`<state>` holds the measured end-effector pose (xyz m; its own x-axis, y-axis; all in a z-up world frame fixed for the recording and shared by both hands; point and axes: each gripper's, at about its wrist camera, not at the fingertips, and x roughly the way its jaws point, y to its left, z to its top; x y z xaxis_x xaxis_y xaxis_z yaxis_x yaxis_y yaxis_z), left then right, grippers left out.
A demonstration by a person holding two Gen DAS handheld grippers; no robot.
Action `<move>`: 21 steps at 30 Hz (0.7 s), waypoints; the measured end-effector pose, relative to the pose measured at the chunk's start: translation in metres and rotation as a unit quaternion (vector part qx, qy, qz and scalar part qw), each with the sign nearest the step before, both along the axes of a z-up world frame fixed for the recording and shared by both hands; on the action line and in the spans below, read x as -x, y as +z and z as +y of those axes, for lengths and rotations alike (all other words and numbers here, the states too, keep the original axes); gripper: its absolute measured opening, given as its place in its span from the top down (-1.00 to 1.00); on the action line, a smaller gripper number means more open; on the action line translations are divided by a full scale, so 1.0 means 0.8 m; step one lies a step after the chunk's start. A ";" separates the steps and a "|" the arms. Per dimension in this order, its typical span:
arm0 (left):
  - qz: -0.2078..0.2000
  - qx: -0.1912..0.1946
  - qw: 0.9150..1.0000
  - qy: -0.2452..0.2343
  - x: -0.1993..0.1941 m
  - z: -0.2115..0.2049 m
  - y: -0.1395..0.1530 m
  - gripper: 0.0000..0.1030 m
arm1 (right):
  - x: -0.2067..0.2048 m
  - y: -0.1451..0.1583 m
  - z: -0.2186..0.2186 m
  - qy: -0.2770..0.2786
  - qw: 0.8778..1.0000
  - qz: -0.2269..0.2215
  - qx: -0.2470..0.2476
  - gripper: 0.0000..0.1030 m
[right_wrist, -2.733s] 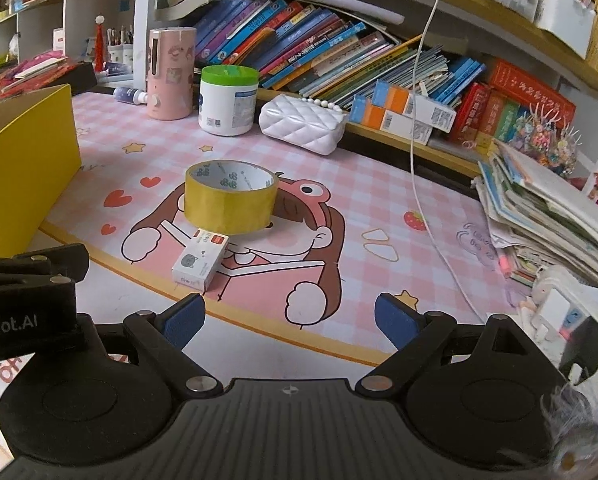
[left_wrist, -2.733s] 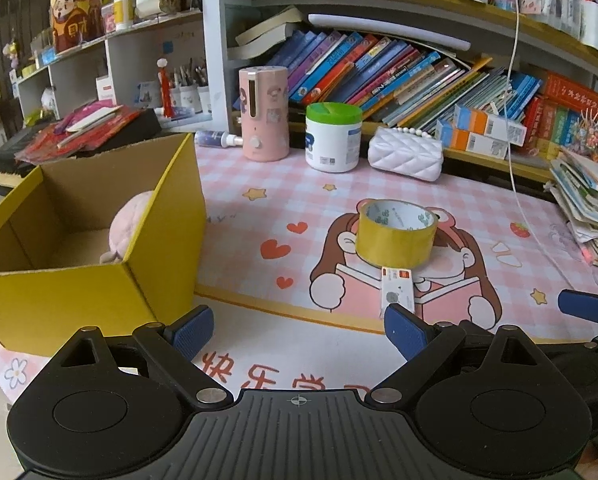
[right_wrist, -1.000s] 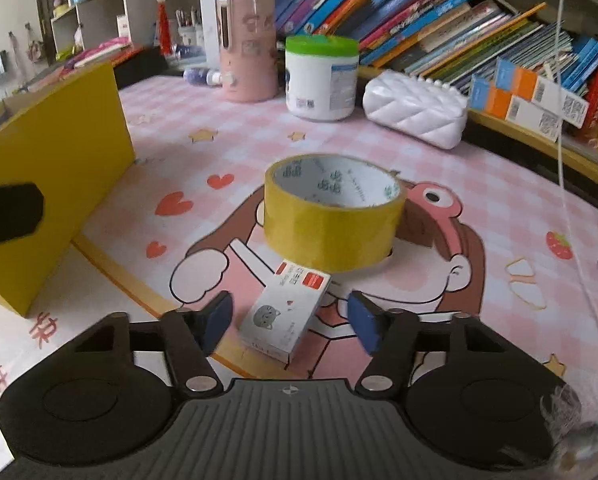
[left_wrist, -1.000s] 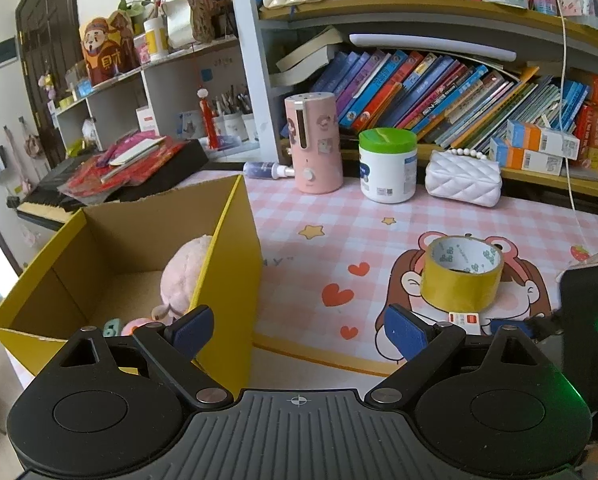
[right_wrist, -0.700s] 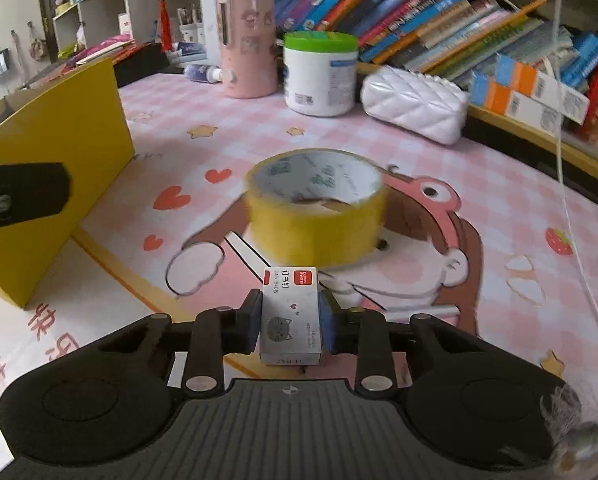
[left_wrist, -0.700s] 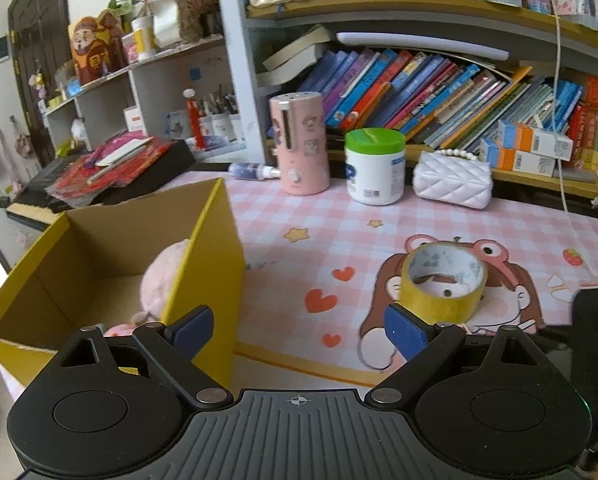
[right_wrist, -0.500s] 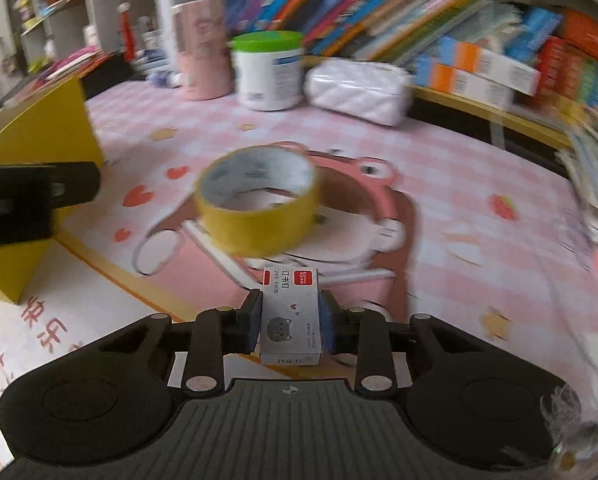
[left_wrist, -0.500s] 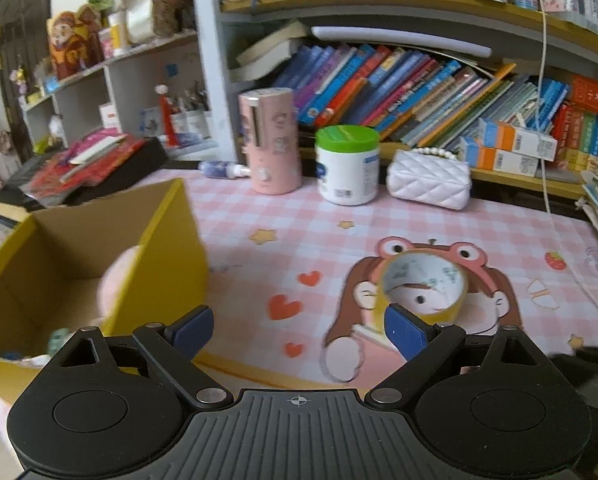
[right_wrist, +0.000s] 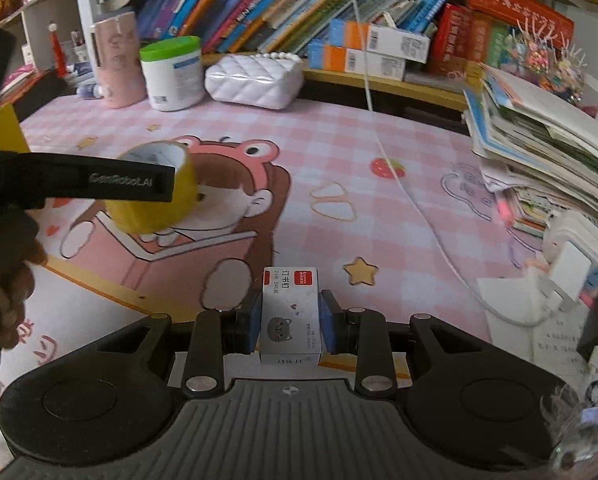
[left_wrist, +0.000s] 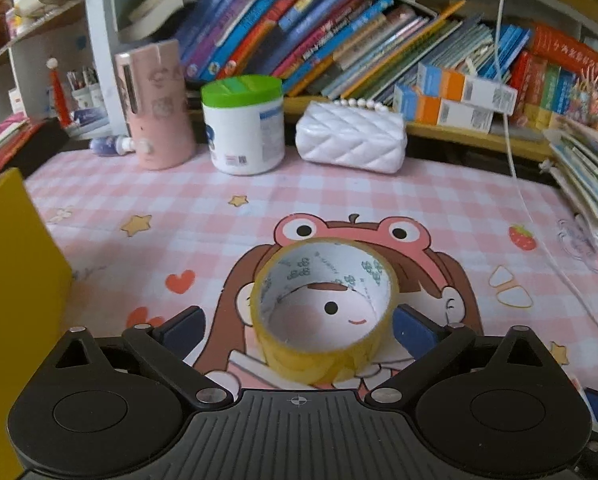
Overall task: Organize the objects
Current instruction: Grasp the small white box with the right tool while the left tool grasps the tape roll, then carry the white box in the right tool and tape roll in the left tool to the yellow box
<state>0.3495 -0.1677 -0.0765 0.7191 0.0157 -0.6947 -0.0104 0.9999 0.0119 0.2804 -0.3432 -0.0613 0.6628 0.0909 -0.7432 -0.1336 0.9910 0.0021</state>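
A yellow tape roll [left_wrist: 325, 312] lies flat on the pink cartoon mat [left_wrist: 219, 208], between the spread fingers of my left gripper [left_wrist: 299, 326], which is open around it with gaps on both sides. The roll also shows in the right wrist view [right_wrist: 155, 196], partly behind a left finger [right_wrist: 99, 182]. My right gripper [right_wrist: 291, 318] is shut on a small white staple box [right_wrist: 290, 314] with a cat picture, held above the mat. The yellow cardboard box [left_wrist: 15, 280] stands at the left edge.
At the back stand a pink cylinder [left_wrist: 157, 104], a white jar with green lid [left_wrist: 243, 124] and a white quilted purse [left_wrist: 351, 136], under a bookshelf. A stack of books and papers [right_wrist: 547, 140] lies at the right. A white cable [right_wrist: 403, 184] crosses the mat.
My right gripper shut on the staple box and lifted it away to the right. My left gripper swung from the yellow box to the tape roll and now brackets it.
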 end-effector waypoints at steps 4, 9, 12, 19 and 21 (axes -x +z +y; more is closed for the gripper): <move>0.013 0.004 1.000 0.000 -0.018 -0.002 -0.011 -0.99 | -0.004 -0.003 -0.002 -0.001 1.000 0.004 0.005 0.46; 0.018 0.008 1.000 -0.006 -0.028 -0.002 -0.021 -0.92 | -0.008 -0.006 0.001 0.004 1.000 0.007 0.006 0.46; 0.018 0.003 1.000 -0.013 -0.026 -0.004 -0.021 -0.68 | -0.010 -0.007 0.003 0.007 1.000 0.006 0.007 0.46; 0.001 0.014 1.000 -0.011 -0.008 0.002 -0.002 -0.67 | -0.009 -0.005 0.009 0.004 1.000 0.001 0.007 0.46; -0.011 0.018 1.000 -0.013 0.002 0.002 0.009 -0.67 | -0.009 -0.004 0.012 0.004 1.000 -0.001 0.005 0.46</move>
<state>0.3481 -0.1657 -0.0690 0.7336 -0.0276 -0.6790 0.0148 0.9996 -0.0246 0.2875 -0.3335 -0.0642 0.6641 0.0890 -0.7423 -0.1424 0.9898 -0.0088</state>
